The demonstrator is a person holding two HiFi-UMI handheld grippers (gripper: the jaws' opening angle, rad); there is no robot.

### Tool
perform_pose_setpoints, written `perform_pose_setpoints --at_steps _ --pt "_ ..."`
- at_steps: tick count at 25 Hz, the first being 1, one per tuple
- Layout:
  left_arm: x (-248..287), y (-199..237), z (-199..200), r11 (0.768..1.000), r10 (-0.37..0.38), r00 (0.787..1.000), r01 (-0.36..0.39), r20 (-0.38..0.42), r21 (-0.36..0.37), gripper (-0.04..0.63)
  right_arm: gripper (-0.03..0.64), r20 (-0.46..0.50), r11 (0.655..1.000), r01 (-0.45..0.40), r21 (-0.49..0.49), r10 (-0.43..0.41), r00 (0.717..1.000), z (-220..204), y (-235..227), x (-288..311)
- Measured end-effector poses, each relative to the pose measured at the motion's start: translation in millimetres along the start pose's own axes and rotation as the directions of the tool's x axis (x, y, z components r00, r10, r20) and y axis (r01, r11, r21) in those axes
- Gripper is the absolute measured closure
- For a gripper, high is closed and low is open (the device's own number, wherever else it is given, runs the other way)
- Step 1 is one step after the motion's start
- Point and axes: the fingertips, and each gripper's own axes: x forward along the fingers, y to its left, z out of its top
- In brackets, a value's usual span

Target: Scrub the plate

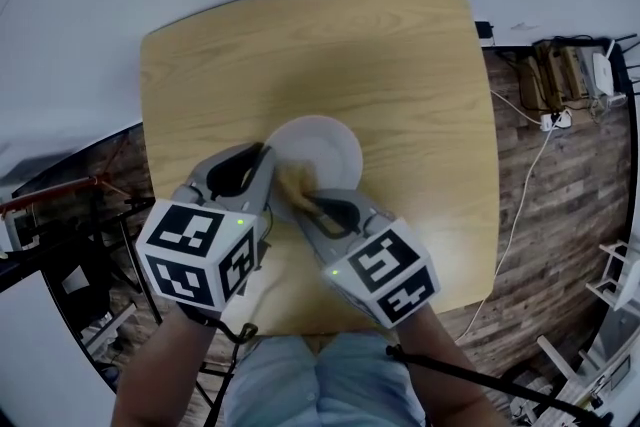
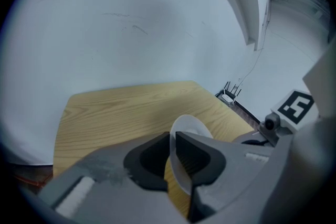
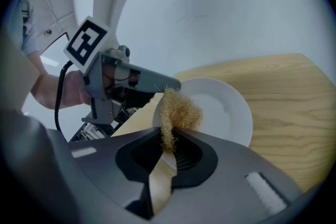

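My left gripper [image 2: 172,136] pinched the white plate [image 2: 191,124] by its near rim between 2 fingers, steadying it over the counter [image 1: 400,65], I judged, so the fibrous scrubber [image 3: 178,110] clamped in my right gripper [image 3: 170,136] could rub its face.

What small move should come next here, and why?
Probably sweep the scrubber across the plate: the right hand-held gripper clamps it at the plate's near rim, and the left hand-held gripper is shut on the rim, steadying it.

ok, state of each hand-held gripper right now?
Left hand-held gripper: closed on the plate rim.
Right hand-held gripper: closed on the scrub pad.
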Motion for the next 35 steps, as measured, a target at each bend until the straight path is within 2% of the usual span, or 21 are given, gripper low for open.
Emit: perform_pose_setpoints --at_steps 8,13,18,24,30,35 --pt "-1 -2 2 0.999 0.010 1.000 -0.010 0.003 0.032 0.535 0.569 -0.044 0.995 -0.094 -0.024 0.093 0.995 -23 42 -5" --pt "-2 -7 3 0.999 0.023 1.000 -0.023 0.002 0.047 0.535 0.569 -0.016 0.996 -0.085 -0.022 0.085 0.996 -23 43 -25" --pt "-2 -12 0 0.998 0.028 1.000 -0.027 -0.009 0.055 0.535 0.569 0.065 0.999 -0.025 0.021 0.023 0.998 -7 18 -50" --pt "-4 -14 0 0.998 0.026 1.000 -0.025 -0.012 0.060 0.535 0.569 0.149 0.990 0.133 0.050 -0.139 0.979 20 -31 -65" --pt "0 -19 4 0.998 0.008 1.000 -0.007 -0.013 0.070 0.535 0.569 0.135 0.970 0.242 -0.022 -0.237 0.962 42 -62 -53" --pt "2 -15 1 0.998 -0.010 1.000 0.011 -0.021 0.057 0.535 0.569 0.094 0.967 0.246 -0.071 -0.239 0.967 46 -61 -30"
